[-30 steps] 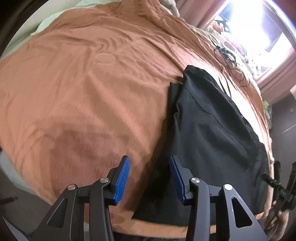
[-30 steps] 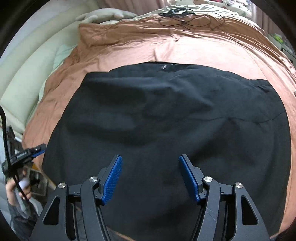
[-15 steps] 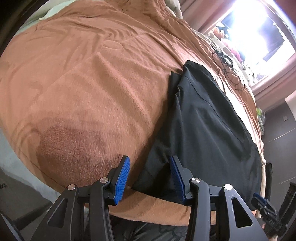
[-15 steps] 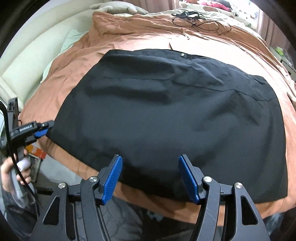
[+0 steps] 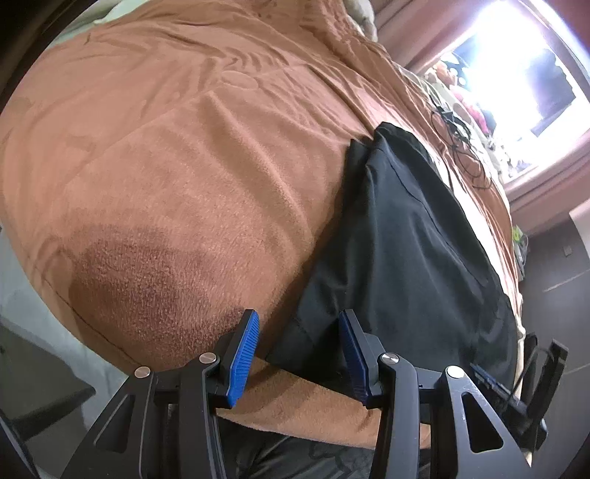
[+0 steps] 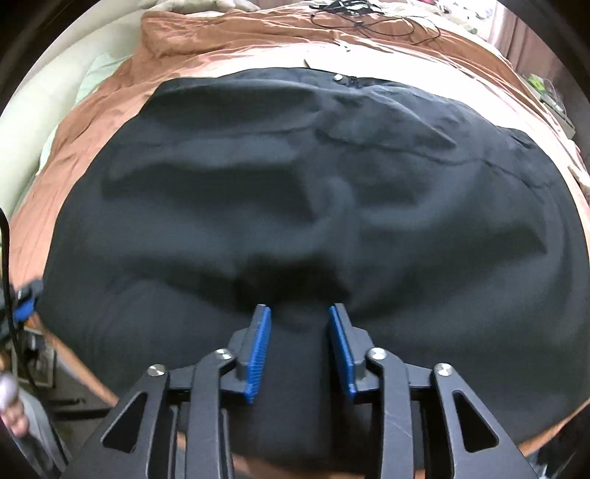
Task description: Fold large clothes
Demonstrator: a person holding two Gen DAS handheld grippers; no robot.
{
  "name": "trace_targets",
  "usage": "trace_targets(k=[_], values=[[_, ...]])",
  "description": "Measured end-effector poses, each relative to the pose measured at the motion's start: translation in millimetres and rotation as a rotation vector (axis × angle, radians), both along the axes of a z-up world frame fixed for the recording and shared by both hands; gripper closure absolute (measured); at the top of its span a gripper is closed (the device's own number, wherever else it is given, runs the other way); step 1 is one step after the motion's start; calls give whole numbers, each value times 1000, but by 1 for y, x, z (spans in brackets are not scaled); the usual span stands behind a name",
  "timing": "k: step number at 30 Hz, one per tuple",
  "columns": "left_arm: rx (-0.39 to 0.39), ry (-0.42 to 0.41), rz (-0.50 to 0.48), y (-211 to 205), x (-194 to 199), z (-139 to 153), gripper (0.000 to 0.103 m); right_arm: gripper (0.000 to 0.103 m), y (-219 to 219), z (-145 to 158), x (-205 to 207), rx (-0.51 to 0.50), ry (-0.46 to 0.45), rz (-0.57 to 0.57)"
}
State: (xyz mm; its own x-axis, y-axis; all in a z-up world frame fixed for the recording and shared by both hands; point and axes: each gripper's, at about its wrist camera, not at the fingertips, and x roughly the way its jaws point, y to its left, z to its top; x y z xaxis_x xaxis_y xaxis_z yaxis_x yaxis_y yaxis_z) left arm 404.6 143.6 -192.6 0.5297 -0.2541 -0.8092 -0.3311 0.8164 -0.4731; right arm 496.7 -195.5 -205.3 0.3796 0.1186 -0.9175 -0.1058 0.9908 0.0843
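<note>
A large black garment [image 6: 295, 184] lies spread flat on a brown blanket [image 6: 221, 37] that covers a bed. My right gripper [image 6: 299, 331] points steeply down at the garment's near edge. Its jaws are closing, a ridge of black cloth is bunched between the blue pads, and creases radiate from it. In the left wrist view the black garment [image 5: 405, 239] runs along the right side of the brown blanket [image 5: 166, 165]. My left gripper [image 5: 298, 346] stands open over the garment's near corner, which lies between the pads without being pressed.
Tangled black cables [image 6: 368, 22] lie on the far side of the bed, near a bright window [image 5: 516, 73]. A pale padded headboard [image 6: 37, 110] borders the bed. A person's hand [image 6: 9, 405] shows at the lower left edge. The bed's near edge drops to the floor.
My right gripper has dropped onto the garment's near edge and narrowed its jaws, gathering cloth into a ridge. My left gripper has slid toward the garment's corner, jaws unchanged.
</note>
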Motion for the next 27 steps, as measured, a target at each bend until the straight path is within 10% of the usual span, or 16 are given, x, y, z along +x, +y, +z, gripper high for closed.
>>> trace_targets(k=[7,27], values=[[-11,5,34,1,-3,-2,56,93,-15,0,58,58,31,-44],[-76,15,55,9,-5,-6,56,96,-23,-4,195,39,10,-87]])
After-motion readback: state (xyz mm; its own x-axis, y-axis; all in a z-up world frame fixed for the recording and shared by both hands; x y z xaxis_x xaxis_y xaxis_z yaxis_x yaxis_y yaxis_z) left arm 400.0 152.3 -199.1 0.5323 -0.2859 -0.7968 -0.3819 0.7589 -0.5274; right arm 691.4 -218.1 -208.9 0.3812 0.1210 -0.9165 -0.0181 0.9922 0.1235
